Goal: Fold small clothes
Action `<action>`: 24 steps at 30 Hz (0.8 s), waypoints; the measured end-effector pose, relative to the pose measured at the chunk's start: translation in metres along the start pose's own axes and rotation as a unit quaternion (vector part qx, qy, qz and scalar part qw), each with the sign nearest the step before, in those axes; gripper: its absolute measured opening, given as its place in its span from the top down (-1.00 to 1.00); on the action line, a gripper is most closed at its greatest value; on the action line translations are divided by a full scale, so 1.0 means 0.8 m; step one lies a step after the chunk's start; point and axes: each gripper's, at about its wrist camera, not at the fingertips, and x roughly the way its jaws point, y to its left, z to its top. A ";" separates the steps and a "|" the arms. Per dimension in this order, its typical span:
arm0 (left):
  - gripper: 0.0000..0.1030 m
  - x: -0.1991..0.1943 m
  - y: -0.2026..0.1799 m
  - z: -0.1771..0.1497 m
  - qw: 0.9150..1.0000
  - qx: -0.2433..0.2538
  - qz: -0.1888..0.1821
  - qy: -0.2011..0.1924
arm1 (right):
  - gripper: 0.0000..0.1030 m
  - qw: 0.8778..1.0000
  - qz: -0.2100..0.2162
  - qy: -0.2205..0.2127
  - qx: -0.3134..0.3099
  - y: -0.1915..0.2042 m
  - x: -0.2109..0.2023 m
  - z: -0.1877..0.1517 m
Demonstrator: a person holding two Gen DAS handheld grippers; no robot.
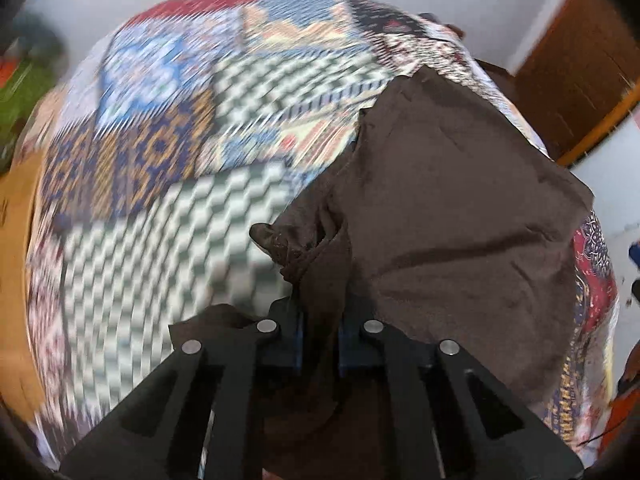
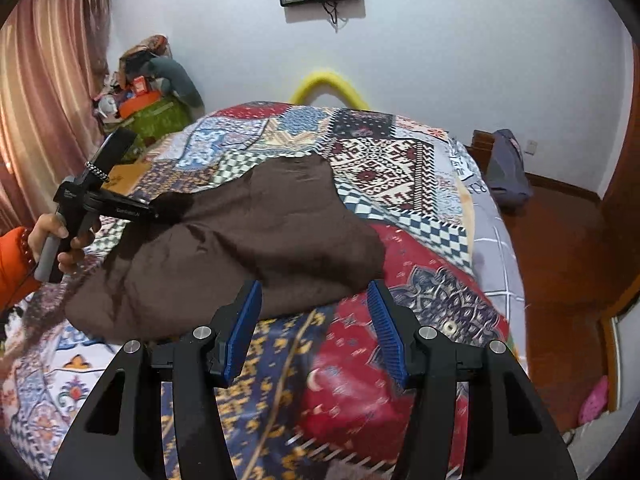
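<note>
I am holding the brown cloth (image 2: 240,240) on the quilt (image 2: 400,168), and folding is barely begun. The cloth is lying bunched and rumpled across the middle of the bed, running from about nine o'clock toward three in the right wrist view, with no clean crease or squared edge showing anywhere.

My left gripper (image 1: 320,320) is pinching a gathered edge of the cloth: its jaws are drawn together on the fabric, which is running up between them at six o'clock in the left wrist view (that picture is blurred, so the quilt pattern tells me little). In the right view the same gripper (image 2: 154,213) is sitting at nine o'clock, at the cloth's far corner.

My right gripper (image 2: 316,316) is hovering with its blue pads (image 2: 244,320) apart and nothing between them, the near hem lying just at twelve o'clock of them.

I am judging that the spreading, the folds and the flattening are all still ahead.
</note>
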 end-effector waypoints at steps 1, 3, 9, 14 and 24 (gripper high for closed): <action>0.80 -0.008 0.004 -0.014 1.000 -0.015 0.002 0.009 | 0.01 1.000 0.004 0.004 0.003 0.003 -0.002 -0.004; 0.80 -0.019 0.006 -0.035 0.999 -0.032 0.004 0.022 | 0.01 1.000 0.014 0.014 0.013 0.007 -0.007 -0.014; 0.80 -0.059 -0.018 -0.120 0.996 -0.064 -0.029 0.060 | 0.01 0.997 0.038 0.053 0.050 0.026 -0.018 -0.046; 0.71 -0.093 -0.058 -0.175 0.998 -0.025 -0.029 0.043 | -0.02 0.990 0.076 0.085 0.086 0.040 -0.022 -0.070; -0.06 -0.138 -0.040 -0.226 0.999 -0.028 -0.031 -0.002 | -0.03 0.974 0.118 0.147 0.127 0.064 0.000 -0.116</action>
